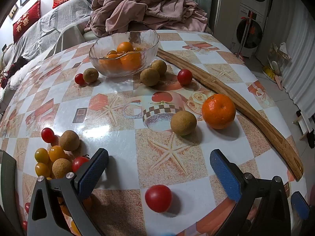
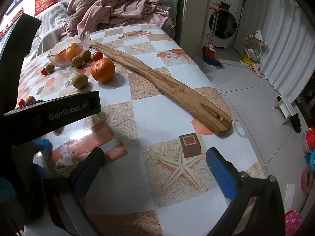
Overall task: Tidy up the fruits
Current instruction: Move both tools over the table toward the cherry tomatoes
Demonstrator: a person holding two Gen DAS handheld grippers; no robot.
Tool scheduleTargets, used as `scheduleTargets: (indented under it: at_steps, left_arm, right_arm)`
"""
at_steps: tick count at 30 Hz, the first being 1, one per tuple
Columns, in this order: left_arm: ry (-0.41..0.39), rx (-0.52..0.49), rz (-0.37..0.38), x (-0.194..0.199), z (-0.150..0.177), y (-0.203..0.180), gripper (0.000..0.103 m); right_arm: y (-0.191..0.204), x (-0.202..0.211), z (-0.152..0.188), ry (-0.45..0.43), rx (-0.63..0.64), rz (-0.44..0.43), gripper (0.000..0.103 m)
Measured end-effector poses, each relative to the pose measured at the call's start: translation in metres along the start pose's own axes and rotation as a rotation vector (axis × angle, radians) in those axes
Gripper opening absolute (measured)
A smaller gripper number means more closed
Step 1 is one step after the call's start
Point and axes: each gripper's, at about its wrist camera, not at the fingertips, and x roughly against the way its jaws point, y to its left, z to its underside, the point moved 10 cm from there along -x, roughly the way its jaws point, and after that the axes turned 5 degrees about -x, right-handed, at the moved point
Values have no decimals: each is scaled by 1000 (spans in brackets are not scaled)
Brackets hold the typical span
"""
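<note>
A glass bowl (image 1: 102, 45) with several oranges (image 1: 130, 59) stands at the far side of the table; it also shows in the right wrist view (image 2: 59, 48). A loose orange (image 1: 218, 111) (image 2: 103, 69), brown longans (image 1: 183, 123) and red cherry tomatoes (image 1: 158, 198) lie scattered. A cluster of yellow and red tomatoes and longans (image 1: 55, 157) sits at the near left. My left gripper (image 1: 159, 167) is open and empty, with a red tomato just below its fingers. My right gripper (image 2: 155, 165) is open and empty over bare tablecloth.
A long wooden paddle (image 1: 236, 102) (image 2: 167, 86) lies diagonally along the table's right side. The table's right edge (image 2: 226, 90) drops to a tiled floor. A pink blanket (image 1: 147, 5) is piled behind the table. The left gripper's black body (image 2: 51, 114) fills the right view's left side.
</note>
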Motion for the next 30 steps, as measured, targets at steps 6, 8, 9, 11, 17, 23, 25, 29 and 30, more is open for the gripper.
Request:
scheduleTargets:
  at_steps: [6,8,9,11,17,23,25,29,30]
  left_arm:
    - [50,-29,11,8,0,2,103]
    - [17,-32,4,26,-13,12,103]
    - [5,-34,-2,35,-15,15,103]
    - [-5,-28,-7,53,-17,28,103]
    - [107,49,-88,100,22,90,103]
    - [243,135,-146,117,74,130,103]
    - [261,134,-166,122,84,138,103]
    - [273,134,-157,122,90,146,103]
    - [288,132,-151,121,89,147,103]
  right_arm:
    - [5,-2,2,75,27,-4,103]
    - [3,-4,0,125,51,-6,103]
    - [5,-4,0,147,62,-10,103]
    - [6,2,2,168,78,-20,103]
    - [24,30,-5,212,151,-89,103]
    - [65,50,4,286,225,-194,103]
    - [75,51,5,304,238,-208,103]
    - [90,50,7,338,248,-210,103]
    - [93,51,7,343,245,-208,103]
